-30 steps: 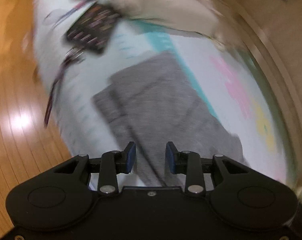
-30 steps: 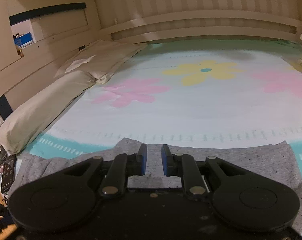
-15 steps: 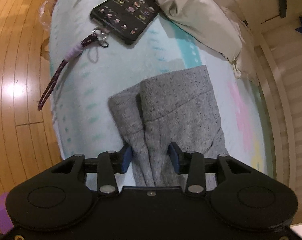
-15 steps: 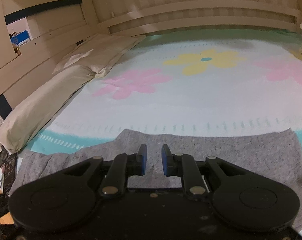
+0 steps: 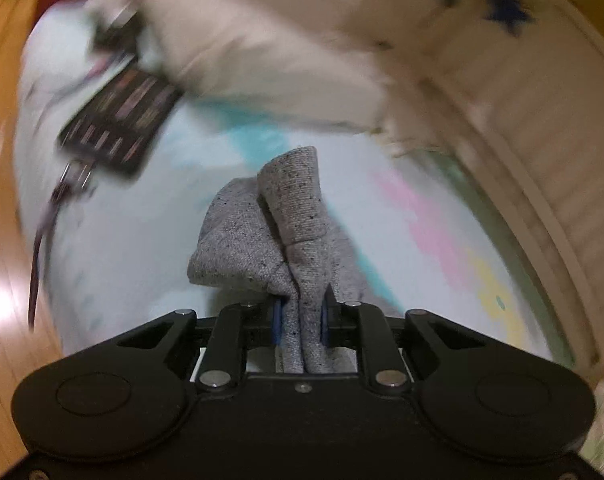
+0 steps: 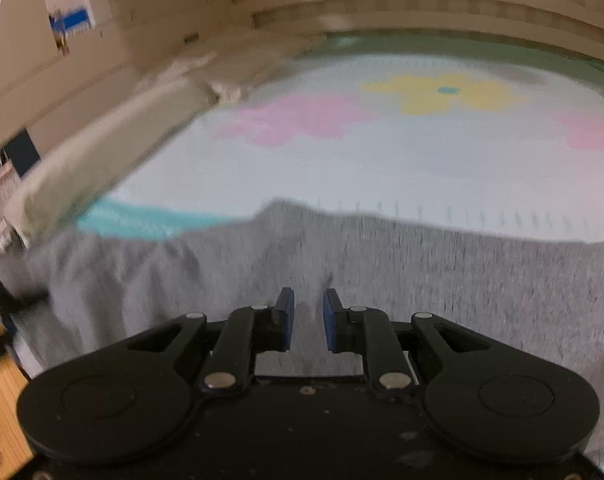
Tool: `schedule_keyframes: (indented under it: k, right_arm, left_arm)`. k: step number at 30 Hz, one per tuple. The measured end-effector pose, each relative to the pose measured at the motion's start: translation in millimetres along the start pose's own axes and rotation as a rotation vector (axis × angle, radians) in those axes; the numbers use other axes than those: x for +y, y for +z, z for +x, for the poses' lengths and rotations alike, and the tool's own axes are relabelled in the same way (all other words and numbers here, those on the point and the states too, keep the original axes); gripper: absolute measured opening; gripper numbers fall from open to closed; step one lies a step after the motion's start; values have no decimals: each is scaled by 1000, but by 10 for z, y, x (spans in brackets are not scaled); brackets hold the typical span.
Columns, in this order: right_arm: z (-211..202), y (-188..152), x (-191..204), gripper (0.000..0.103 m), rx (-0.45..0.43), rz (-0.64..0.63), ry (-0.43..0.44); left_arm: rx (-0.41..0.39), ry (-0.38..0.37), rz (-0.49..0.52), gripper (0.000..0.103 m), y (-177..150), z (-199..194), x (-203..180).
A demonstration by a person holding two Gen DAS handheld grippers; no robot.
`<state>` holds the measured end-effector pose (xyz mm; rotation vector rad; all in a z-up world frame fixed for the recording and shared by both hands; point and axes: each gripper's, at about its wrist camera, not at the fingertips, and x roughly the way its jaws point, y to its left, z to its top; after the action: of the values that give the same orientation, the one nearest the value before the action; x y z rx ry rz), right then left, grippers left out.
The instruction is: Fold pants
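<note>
1. In the left wrist view, the left tongs (image 5: 300, 322) are seen low in the middle of the frame, their jaws having just been closing; the grey pants (image 5: 289, 220) are pinched between the blue pads (image 5: 277, 320).
2. Above the tongs, the pants' leg ends are bunched and stand up in the centre of the frame, raised off the bed (image 5: 141, 232).
3. Further up, at the upper left, a phone (image 5: 121, 120) with a strap is seen on the sheet, blurred; a pillow (image 5: 269, 64) lies across the top.
4. In the right wrist view, the right tongs (image 6: 306, 320) are held low in the middle, the jaws narrowly apart with nothing clamped; the pants (image 6: 442, 276) lie flat under and beyond them, across the lower half of the frame.
5. Beyond the pants, the flowered sheet (image 6: 382, 152) fills the upper middle, and a long pillow (image 6: 101, 160) is seen at the left.
</note>
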<state>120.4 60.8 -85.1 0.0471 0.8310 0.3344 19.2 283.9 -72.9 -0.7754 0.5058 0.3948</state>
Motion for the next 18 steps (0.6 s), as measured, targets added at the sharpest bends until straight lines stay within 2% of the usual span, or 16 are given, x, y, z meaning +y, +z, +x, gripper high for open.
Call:
schedule_keyframes:
  k: [3,8,13,18]
  right_arm:
    - [182,-148,-1,18,100,-15,-23]
    - [112,-205,4,19,83,-55,9]
    - [-122,-159,-414,19,20,174,77]
    - [-423,-131,-1013,21,-53,331,20]
  left_arm:
    - [-43,-56,74,21,5,-151,-227]
    - [-84,-139,172,21,-21,-370,-617]
    - [-113,-240,324,21,-185,-555,-1151]
    - [-75,-396,517,21,-650,-583,-1913]
